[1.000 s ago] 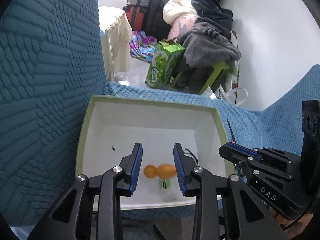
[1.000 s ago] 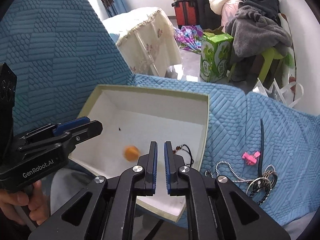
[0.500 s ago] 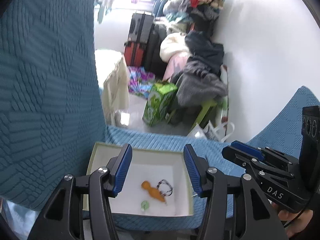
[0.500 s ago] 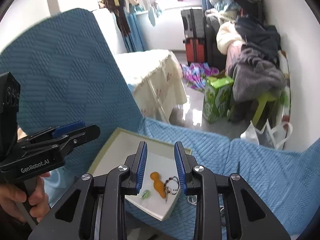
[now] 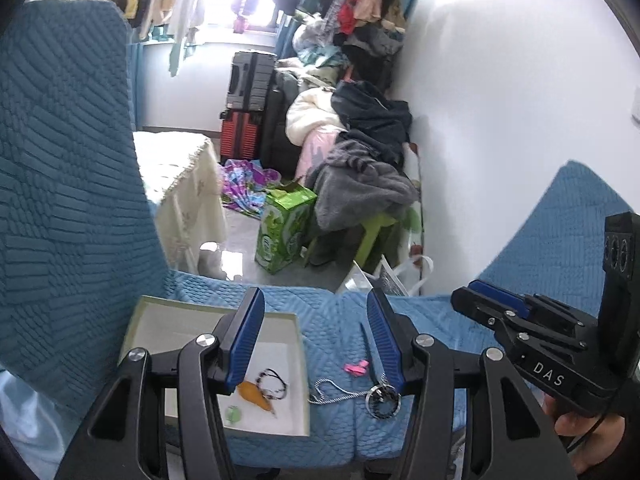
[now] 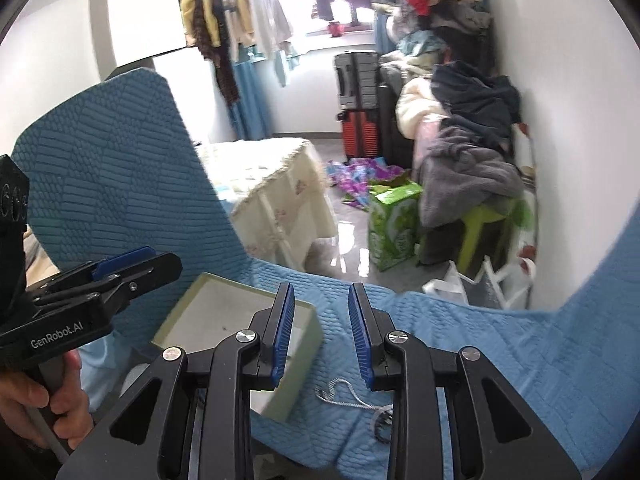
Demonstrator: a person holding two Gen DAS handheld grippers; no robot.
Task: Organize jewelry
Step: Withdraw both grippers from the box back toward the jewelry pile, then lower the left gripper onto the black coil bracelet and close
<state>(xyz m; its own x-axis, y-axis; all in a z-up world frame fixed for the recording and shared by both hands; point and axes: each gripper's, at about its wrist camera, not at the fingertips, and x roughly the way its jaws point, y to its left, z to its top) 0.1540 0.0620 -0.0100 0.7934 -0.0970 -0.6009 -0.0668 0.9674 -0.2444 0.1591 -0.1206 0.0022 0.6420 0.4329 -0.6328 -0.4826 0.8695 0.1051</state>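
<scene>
A white open box (image 5: 160,316) with a green rim sits on the blue quilted seat. In it lie an orange carrot-shaped piece (image 5: 254,394), a dark beaded bracelet (image 5: 274,380) and a small green item (image 5: 232,414). On the seat to its right lie a silver chain with a round ring pendant (image 5: 382,400), a pink clip (image 5: 356,368) and a dark strap. My left gripper (image 5: 314,344) is open and empty, high above the box. My right gripper (image 6: 320,336) is open and empty, above the box's right edge (image 6: 308,344) and the chain (image 6: 340,394).
The blue quilted backrest (image 5: 60,180) rises at the left and a blue armrest (image 5: 568,220) at the right. Beyond the seat edge are a cloth-covered table (image 5: 180,184), a green carton (image 5: 284,228), suitcases and piled clothes.
Both grippers have risen and pulled back from the box. The right gripper went from shut to open, the left one opened wider. The bracelet now lies in the box beside the orange piece.
</scene>
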